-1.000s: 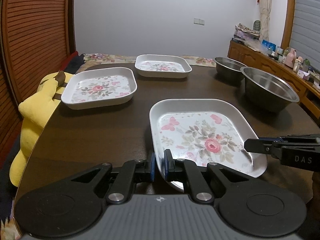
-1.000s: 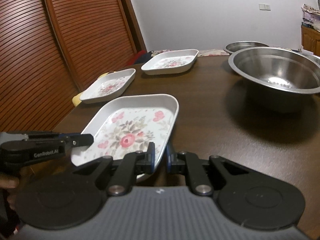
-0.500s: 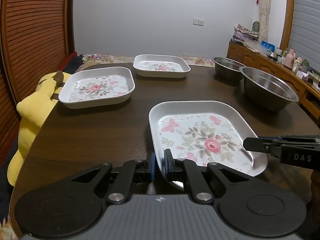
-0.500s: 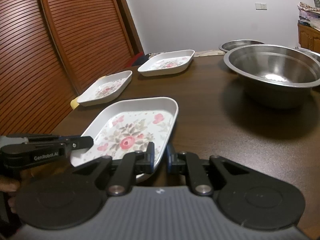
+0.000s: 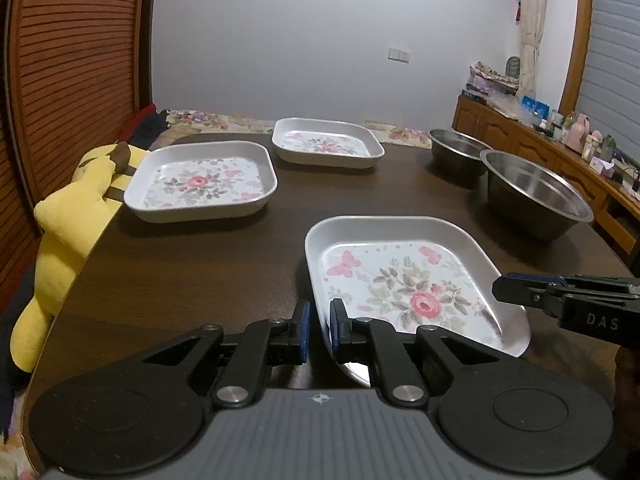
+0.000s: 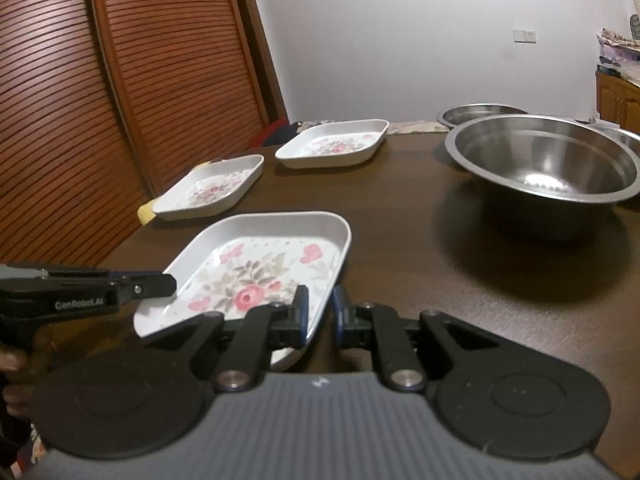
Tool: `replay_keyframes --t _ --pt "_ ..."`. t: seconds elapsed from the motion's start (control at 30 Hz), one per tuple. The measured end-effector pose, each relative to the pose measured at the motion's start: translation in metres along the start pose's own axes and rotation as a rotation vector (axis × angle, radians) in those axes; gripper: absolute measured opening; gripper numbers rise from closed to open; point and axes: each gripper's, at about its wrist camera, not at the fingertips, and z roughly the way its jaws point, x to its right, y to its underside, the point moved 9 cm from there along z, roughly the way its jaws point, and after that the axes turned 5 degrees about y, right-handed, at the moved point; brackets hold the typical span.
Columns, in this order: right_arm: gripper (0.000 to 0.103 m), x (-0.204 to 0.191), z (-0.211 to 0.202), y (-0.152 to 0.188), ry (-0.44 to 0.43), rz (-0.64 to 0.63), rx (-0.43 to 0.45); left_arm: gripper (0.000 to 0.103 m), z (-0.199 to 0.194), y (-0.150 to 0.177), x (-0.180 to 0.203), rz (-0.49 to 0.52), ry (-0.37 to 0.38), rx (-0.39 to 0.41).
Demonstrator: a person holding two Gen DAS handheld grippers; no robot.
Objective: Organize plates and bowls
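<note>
Since a second ago nothing on the table has really moved; only my view tipped a little, and the near plate is still at the front edge. My left gripper and right gripper both stay clamped on its rim at opposite corners. If I lift unevenly, I think the thin rim may slip from one gripper and the plate may drop.

Near plate front on table; two plates behind-left; two bowls right.
</note>
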Motion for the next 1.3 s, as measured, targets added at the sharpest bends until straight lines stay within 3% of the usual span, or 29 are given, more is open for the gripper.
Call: replay_keyframes --t 0.43,0.77,0.93,1.17,1.23,1.3 --pt "0.015 0.002 -0.003 -0.004 -0.001 0.009 0.027 0.012 -0.023 -0.023 0.009 -0.033 0.066 0.061" --pt "0.015 0.004 -0.006 -0.007 0.003 0.009 0.038 0.012 -0.025 -0.033 0.010 0.000 0.027 0.080" --pt "0.015 0.004 -0.007 -0.012 0.004 0.000 0.046 0.023 -0.022 -0.038 0.003 0.009 -0.006 0.090" --pt "0.017 0.000 -0.005 -0.025 0.005 -0.033 0.056 0.056 -0.018 -0.046 -0.012 0.003 -0.034 0.100" --pt "0.036 -0.002 -0.005 -0.031 0.006 -0.042 0.066 0.063 -0.017 -0.051 -0.017 0.004 -0.041 0.111" --pt "0.039 -0.005 -0.005 -0.037 0.006 -0.053 0.077 0.065 -0.016 -0.055 -0.022 0.006 -0.046 0.114"
